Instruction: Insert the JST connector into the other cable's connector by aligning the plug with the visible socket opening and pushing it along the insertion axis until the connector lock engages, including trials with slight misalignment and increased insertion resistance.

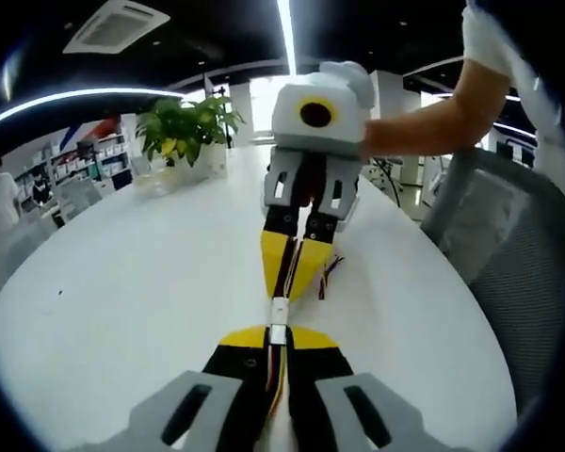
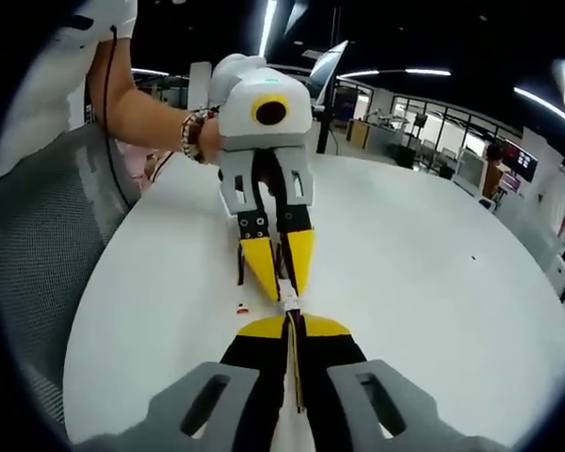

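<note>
Over a white round table (image 1: 122,282), two yellow-tipped grippers face each other tip to tip. In the left gripper view, my left gripper (image 1: 278,333) is shut on a thin cable with red, yellow and black wires, which ends in a small white JST connector (image 1: 278,311). My right gripper (image 1: 293,285) comes in from above, shut on the other cable's connector. The two white housings meet end to end in the narrow gap. In the right gripper view, my right gripper (image 2: 289,323) is shut on its wires, and the white connector (image 2: 290,301) touches the tips of the left gripper (image 2: 284,285). Whether the lock has engaged is too small to tell.
A potted plant (image 1: 184,132) stands at the table's far edge. A grey mesh chair (image 1: 508,254) (image 2: 47,254) sits beside the table. A person's forearm (image 1: 433,127) (image 2: 146,108) holds each gripper. Loose wire (image 1: 331,271) trails beside the right gripper. A tiny red speck (image 2: 240,306) lies on the table.
</note>
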Available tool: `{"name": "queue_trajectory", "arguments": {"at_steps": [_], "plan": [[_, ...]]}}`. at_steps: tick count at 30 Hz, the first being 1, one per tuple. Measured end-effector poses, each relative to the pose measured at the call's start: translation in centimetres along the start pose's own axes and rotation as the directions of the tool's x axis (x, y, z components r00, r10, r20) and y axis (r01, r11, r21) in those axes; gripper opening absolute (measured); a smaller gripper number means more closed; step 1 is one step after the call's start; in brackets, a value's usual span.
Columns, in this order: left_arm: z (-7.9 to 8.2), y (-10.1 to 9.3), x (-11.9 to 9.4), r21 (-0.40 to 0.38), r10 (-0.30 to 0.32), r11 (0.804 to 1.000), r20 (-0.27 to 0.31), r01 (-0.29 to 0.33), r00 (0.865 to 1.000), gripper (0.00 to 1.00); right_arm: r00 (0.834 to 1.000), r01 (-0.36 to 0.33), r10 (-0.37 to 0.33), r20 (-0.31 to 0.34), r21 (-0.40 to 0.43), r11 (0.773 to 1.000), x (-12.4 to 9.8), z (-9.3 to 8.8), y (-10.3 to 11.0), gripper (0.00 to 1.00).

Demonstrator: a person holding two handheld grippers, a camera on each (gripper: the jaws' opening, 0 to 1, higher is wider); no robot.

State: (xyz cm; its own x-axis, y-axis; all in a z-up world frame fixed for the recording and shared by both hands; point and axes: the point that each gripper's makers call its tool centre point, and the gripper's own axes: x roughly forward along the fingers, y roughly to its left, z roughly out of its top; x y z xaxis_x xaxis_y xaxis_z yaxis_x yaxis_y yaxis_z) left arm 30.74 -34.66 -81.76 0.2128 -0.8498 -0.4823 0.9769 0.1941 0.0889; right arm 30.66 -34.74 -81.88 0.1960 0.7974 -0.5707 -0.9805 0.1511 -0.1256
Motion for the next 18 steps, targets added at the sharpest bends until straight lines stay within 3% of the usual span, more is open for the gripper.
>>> {"name": "queue_trajectory", "arguments": {"at_steps": [8, 18], "plan": [[-0.9, 1.5, 1.2, 0.052, 0.008, 0.999, -0.08, -0.004, 0.997, 0.0, 0.997, 0.068, -0.067, -0.026, 0.019, 0.998, 0.7, -1.2, -1.4, 0.03], [-2.0, 2.1, 2.2, 0.044, 0.002, 0.999, -0.124, 0.003, 0.992, 0.0, 0.995, 0.098, -0.096, -0.019, 0.097, 0.99, 0.9, -2.7, -2.1, 0.07]]}}
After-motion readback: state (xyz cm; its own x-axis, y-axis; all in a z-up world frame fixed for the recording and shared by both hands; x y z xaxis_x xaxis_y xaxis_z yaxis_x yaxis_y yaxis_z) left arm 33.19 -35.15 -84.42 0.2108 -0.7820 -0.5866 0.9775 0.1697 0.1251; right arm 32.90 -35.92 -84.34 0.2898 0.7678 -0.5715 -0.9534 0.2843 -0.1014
